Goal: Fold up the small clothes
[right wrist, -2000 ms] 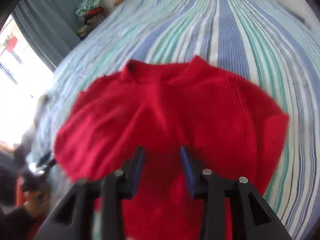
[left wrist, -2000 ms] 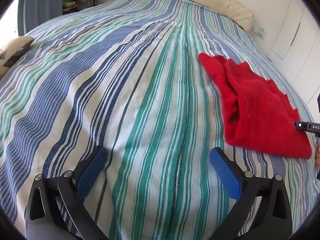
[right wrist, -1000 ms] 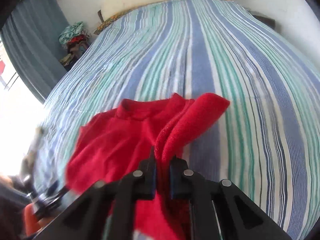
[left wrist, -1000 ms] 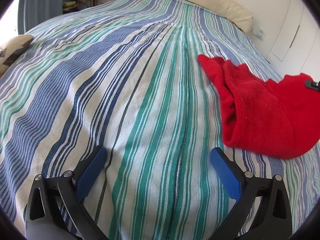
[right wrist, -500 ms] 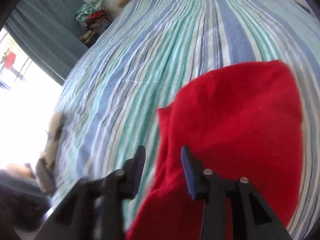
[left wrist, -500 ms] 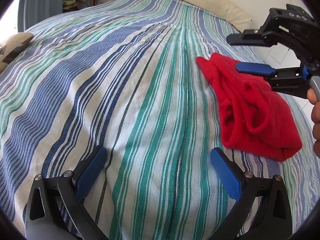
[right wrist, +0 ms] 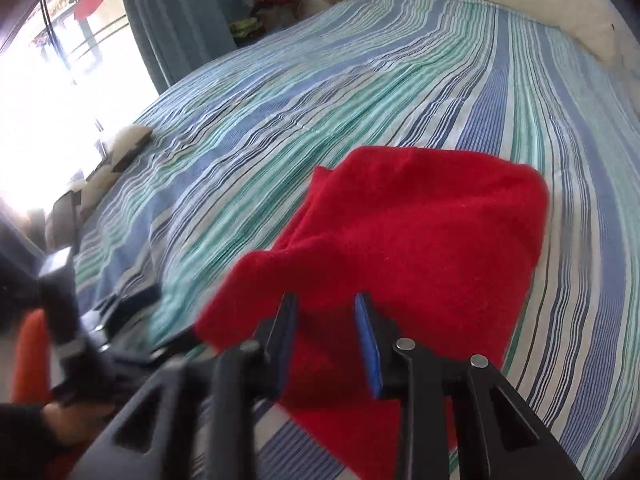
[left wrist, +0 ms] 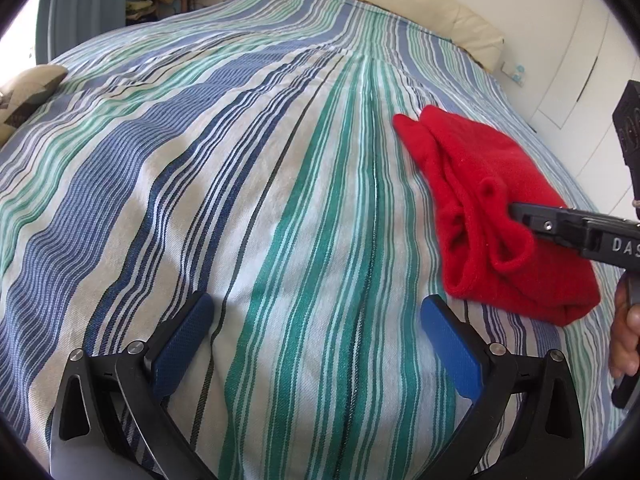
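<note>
Red knit garment [left wrist: 504, 216] lies folded on the striped bed [left wrist: 256, 184], long axis running away from the person, off to the right side. Right gripper [right wrist: 326, 312] sits at its near edge, jaws part-open after just closing a little, cloth between them but not pinched. Left gripper [left wrist: 316, 332], jaws wide and empty, hovers well apart. Right hand is nearer for the next fold.

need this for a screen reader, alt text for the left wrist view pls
A folded red garment lies on a striped bedspread, with the right tongs reaching in over it. The left tongs are open above bare bedspread.
</note>
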Demonstrator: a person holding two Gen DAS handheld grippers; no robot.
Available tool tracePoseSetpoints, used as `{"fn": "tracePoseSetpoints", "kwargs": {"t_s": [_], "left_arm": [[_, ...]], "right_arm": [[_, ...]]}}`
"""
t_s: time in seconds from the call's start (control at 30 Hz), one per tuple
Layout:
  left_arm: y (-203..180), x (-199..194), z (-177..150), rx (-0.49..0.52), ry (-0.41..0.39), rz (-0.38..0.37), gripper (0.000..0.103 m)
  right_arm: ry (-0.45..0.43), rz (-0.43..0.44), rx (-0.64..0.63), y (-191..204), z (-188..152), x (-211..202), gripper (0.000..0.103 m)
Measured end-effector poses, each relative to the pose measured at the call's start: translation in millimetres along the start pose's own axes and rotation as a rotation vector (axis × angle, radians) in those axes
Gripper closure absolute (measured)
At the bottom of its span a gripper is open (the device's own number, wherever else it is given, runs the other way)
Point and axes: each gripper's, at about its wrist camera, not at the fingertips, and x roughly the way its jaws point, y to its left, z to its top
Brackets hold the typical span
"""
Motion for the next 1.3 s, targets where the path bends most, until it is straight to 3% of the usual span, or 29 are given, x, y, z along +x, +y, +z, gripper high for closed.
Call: {"fn": "tracePoseSetpoints", "kwargs": {"t_s": [0.1, 0.23, 0.33, 0.43, 0.57, 0.67, 0.8, 0.9, 1.03, 1.13, 1.3], "left_arm": [[1, 0, 0, -0.004, 0.000, -0.006, 0.001], [2, -1, -1, -0.008, -0.002, -0.012, 0.001], [2, -1, 0, -0.011, -0.004, -0.017, 0.001], [2, -2, -1, -0.013, -0.005, -0.019, 0.001], [2, -2, -1, -0.011, -0.004, -0.015, 0.001], [2, -2, -1, -0.009, -0.002, -0.012, 0.001], [1, -1, 0, -0.002, 0.004, -0.003, 0.001], [-2, 1, 0, 0.005, 0.007, 0.008, 0.001], [-1, 2, 1, 0.002, 0.004, 0.005, 0.001], [-1, 2, 0, 0.001, 0.003, 0.004, 0.001], [-1, 2, 0, 0.001, 0.003, 0.004, 0.001]], "right_arm": [[0.064, 0.041, 0.020, 18, -4, 45, 0.074], [0.022, 0.040, -0.070, 47, 0, 47, 0.071], [-0.016, 0.045, -0.076, 40, 3, 22, 0.067], [-0.134, 0.065, 0.014, 15, -2, -31, 0.067], [-0.224, -0.023, 0.117, -19, -34, -84, 0.067], [-0.154, -0.002, 0.158, -30, -59, -71, 0.067], [0.003, 0.024, 0.201, -31, -93, -12, 0.068], [-0.069, -0.039, 0.176, -17, -96, -23, 0.068], [-0.132, -0.044, 0.184, -5, -103, -51, 0.052], [-0.146, -0.091, 0.166, 0, -116, -62, 0.046], [-0.134, -0.138, 0.194, -11, -138, -68, 0.045]]}}
